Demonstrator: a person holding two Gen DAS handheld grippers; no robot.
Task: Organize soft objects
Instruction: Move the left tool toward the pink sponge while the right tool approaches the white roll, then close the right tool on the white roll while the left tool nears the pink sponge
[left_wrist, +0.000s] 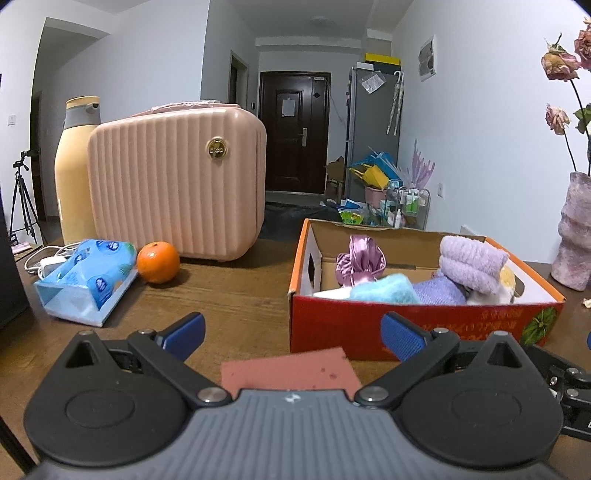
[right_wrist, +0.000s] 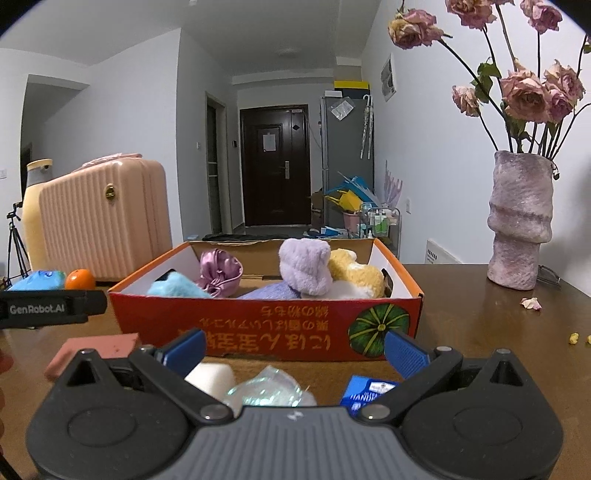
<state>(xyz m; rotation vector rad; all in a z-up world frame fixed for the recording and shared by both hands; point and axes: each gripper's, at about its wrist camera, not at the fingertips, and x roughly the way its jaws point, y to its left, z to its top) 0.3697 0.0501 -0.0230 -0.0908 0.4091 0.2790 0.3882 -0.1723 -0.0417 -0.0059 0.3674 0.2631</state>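
A red-orange cardboard box (left_wrist: 417, 325) (right_wrist: 266, 325) stands on the wooden table and holds soft things: a pink satin pouch (left_wrist: 360, 262) (right_wrist: 218, 272), a light blue cloth (left_wrist: 384, 290) (right_wrist: 175, 286), a lilac towel roll (left_wrist: 471, 264) (right_wrist: 304, 266) and a yellow plush (right_wrist: 356, 275). My left gripper (left_wrist: 291, 334) is open and empty, just above a pink sponge (left_wrist: 290, 369) (right_wrist: 96, 349). In front of the box my right gripper (right_wrist: 293, 350) is open over a white sponge (right_wrist: 210, 378), a clear crinkled bag (right_wrist: 269, 389) and a blue packet (right_wrist: 367, 393).
A pink ribbed case (left_wrist: 177, 181) (right_wrist: 99, 221), a cream bottle (left_wrist: 74, 173), a blue tissue pack (left_wrist: 86, 280) and an orange (left_wrist: 158, 262) (right_wrist: 79, 279) stand at the left. A vase of dried roses (right_wrist: 519, 221) is at the right, with fallen petals (right_wrist: 530, 303) near it.
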